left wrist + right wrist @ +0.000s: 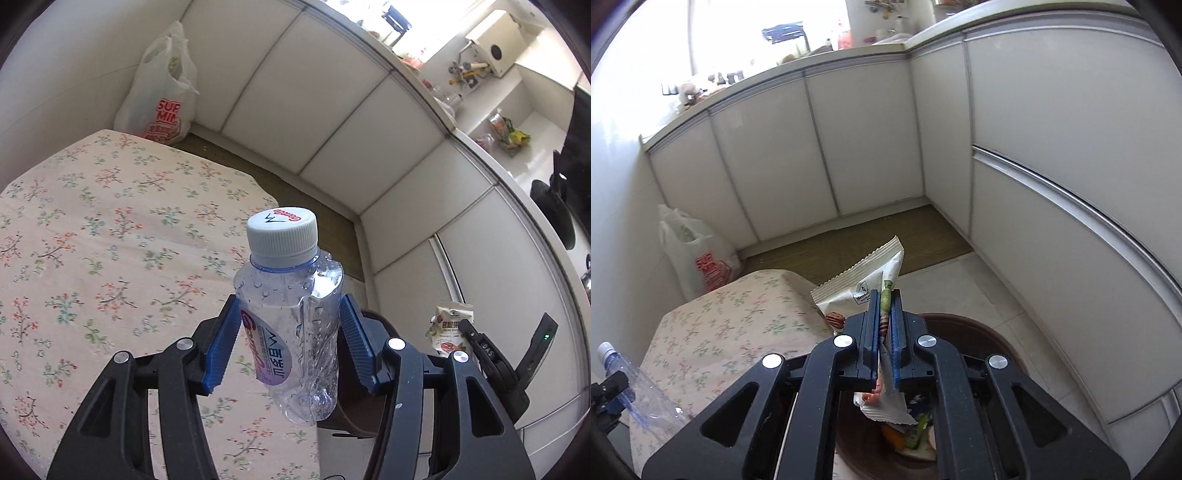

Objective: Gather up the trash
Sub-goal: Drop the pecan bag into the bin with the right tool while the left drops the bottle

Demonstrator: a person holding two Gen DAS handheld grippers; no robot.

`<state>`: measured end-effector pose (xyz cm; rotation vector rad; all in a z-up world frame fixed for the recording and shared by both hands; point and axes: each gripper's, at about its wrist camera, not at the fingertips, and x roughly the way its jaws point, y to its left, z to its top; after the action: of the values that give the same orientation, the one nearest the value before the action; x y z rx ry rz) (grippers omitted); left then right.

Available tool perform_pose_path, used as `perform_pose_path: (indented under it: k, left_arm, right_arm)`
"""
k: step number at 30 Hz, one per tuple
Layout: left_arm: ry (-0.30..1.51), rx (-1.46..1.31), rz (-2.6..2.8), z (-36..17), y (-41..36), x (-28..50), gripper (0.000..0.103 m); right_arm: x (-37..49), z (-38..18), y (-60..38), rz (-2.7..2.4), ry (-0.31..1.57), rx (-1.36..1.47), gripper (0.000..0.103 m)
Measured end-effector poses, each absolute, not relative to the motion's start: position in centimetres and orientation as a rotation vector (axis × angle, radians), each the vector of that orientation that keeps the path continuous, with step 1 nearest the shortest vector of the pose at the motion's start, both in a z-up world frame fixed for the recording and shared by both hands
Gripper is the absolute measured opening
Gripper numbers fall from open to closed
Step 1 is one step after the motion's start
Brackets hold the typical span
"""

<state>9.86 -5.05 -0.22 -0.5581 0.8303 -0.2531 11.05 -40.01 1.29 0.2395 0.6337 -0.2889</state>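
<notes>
The left claw (288, 339) grips a crumpled clear water bottle (291, 314) between its blue pads, which press the label zone on both sides; the bottle's long axis runs roughly upright, tilted a little, with the white cap (282, 234) pointing up and away from the claw and the crushed base hanging below the pads. Its label is partly hidden by the left pad and unreadable. Beneath and to the claw's left spreads a floral cloth (92, 240) over a worktop whose edges are cut off. The right claw (884, 328) is pinched nearly closed on a snack wrapper (866, 280), held edge-on, its long axis running from the crimped upper end ahead of the claw down to the lower end below it. Under that claw sits a brown bin (982, 332), mostly hidden by the claw's frame, its contents hard to make out. A white plastic bag (698, 254) stands far left by the cabinets (820, 147).
</notes>
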Motion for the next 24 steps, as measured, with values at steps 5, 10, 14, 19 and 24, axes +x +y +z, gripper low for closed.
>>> perform_pose_path:
  k: [5, 10, 14, 19, 24]
  left_arm:
    - [0.84, -0.52, -0.314, 0.1, -10.0, 10.9, 0.055]
    - [0.834, -0.491, -0.361, 0.8, -14.1, 11.8, 0.055]
    - [0.791, -0.443, -0.396, 2.3, -17.6, 12.5, 0.055]
    - [0.788, -0.377, -0.432, 3.3, -21.5, 13.9, 0.065]
    - [0.76, -0.317, -0.427, 3.9, -22.8, 13.7, 0.071]
  right_arm:
    - [9.9, 0.5, -43.1, -0.366, 0.623, 0.279, 0.072]
    - [8.3, 1.1, -45.0, -0.437, 0.576, 0.302, 0.087]
    - [7.1, 1.3, -46.5, -0.488, 0.548, 0.34, 0.093]
    - [5.9, 1.0, -47.4, -0.553, 0.55, 0.369, 0.096]
    - [5.4, 1.3, -47.6, -0.59, 0.546, 0.365, 0.096]
